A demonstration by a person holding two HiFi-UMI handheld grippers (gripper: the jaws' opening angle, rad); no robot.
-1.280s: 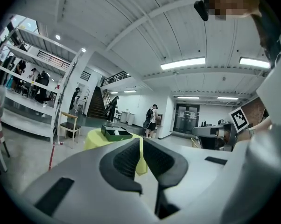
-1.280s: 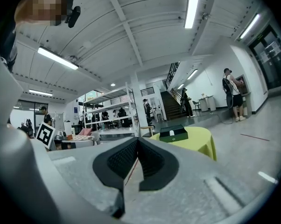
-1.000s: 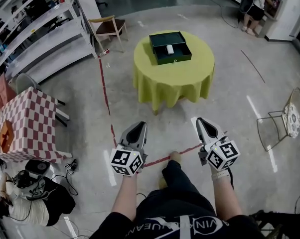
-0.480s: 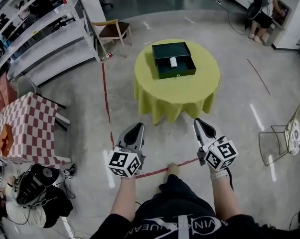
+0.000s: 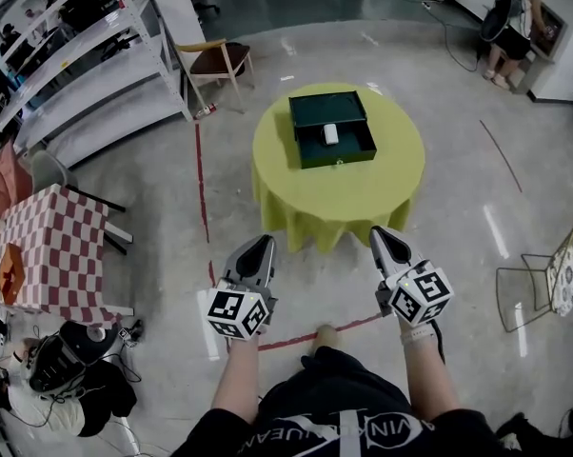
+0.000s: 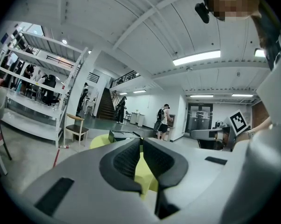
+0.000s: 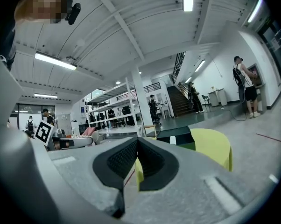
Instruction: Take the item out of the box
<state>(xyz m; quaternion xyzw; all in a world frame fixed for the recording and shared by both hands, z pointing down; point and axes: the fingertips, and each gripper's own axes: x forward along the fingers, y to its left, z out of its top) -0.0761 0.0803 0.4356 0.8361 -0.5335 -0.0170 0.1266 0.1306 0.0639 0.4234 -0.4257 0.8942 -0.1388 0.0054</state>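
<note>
item (image 5: 331,134) in box (image 5: 339,161) lies lengthwise, pointing away; left gripper (image 5: 260,243), right gripper (image 5: 382,234) pressed together, empty.

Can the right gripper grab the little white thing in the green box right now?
Probably not yet: the right gripper is well short of the table, with floor between. The box is open and nothing blocks the white item.

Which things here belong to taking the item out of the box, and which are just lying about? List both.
Job: green box, white item inside it, yellow-clothed round table, left gripper, right gripper.
Lying about: checkered table, wooden chair, metal shelving, wire chair.
</note>
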